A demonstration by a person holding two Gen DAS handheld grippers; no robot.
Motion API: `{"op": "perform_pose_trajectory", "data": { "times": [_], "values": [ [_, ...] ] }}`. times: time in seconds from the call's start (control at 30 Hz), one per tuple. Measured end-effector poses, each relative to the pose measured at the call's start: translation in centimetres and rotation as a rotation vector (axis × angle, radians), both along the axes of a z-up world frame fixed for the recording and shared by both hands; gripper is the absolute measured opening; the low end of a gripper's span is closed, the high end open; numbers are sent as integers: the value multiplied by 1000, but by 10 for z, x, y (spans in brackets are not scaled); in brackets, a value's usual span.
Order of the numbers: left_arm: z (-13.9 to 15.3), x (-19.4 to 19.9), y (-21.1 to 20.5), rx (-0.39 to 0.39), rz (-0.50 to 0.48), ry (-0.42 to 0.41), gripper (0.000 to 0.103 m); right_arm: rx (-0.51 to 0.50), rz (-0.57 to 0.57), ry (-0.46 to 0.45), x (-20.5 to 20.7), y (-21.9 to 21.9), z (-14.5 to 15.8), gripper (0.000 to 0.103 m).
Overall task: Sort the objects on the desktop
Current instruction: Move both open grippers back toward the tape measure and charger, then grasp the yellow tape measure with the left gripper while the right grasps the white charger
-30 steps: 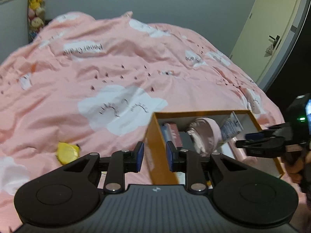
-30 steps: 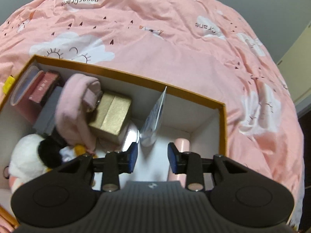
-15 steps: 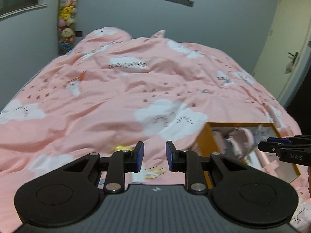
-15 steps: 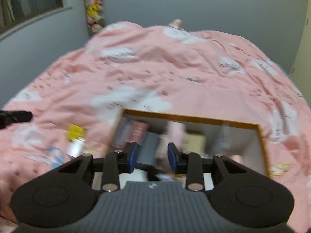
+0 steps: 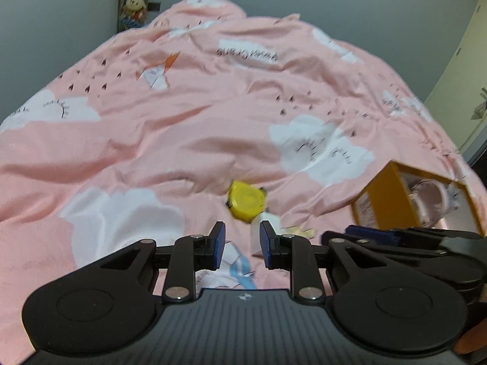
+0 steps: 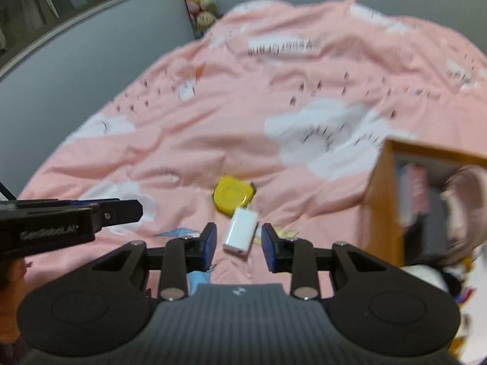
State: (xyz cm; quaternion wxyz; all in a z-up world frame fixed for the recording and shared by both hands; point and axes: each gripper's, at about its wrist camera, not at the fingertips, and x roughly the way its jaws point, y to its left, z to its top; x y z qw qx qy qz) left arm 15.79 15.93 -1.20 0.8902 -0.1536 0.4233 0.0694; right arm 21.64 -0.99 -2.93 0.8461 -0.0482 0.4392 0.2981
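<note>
Two grippers, our left gripper (image 5: pixel 240 245) and right gripper (image 6: pixel 239 247), hover with jaws apart and empty over the white charger (image 6: pixel 240 233) on the pink duvet (image 6: pixel 213 127), its long axis running away from us toward the yellow tape measure (image 6: pixel 232 196)

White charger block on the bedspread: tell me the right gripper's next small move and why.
Probably lower the right gripper straight onto the white charger block and close on it. Its jaws are open and empty, the block already lies lined up between them on the pink bedspread, beside the yellow tape measure, and the orange storage box waits close on the right.
</note>
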Motion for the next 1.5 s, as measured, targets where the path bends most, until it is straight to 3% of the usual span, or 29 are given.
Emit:
{"op": "perform_pose_trajectory", "data": {
  "times": [0.4, 0.67, 0.93, 1.13, 1.23, 1.33, 1.4, 1.5],
  "values": [
    [-36, 34, 21, -24, 32, 90, 27, -98, -35, 114, 41, 42, -69, 35],
    [-49, 47, 30, -38, 41, 121, 27, -96, -24, 176, 57, 57, -90, 40],
    [-58, 55, 35, -87, 50, 128, 27, -55, -46, 210, 62, 45, -90, 37],
    [-68, 80, 30, -171, 37, 90, 27, -83, -56, 82, 53, 30, -63, 35],
    [-84, 98, 30, -164, 48, 99, 27, -120, -72, 65, 56, 21, -66, 35],
    [-105, 111, 34, -181, 77, 134, 34, -123, -70, 97, 59, 16, -75, 35],
    [-113, 114, 37, -210, 79, 111, 48, -120, -67, 116, 61, 14, -81, 35],
    [-120, 120, 34, -208, 62, 87, 53, -106, -76, 147, 66, 10, -85, 35]
  ]
}}
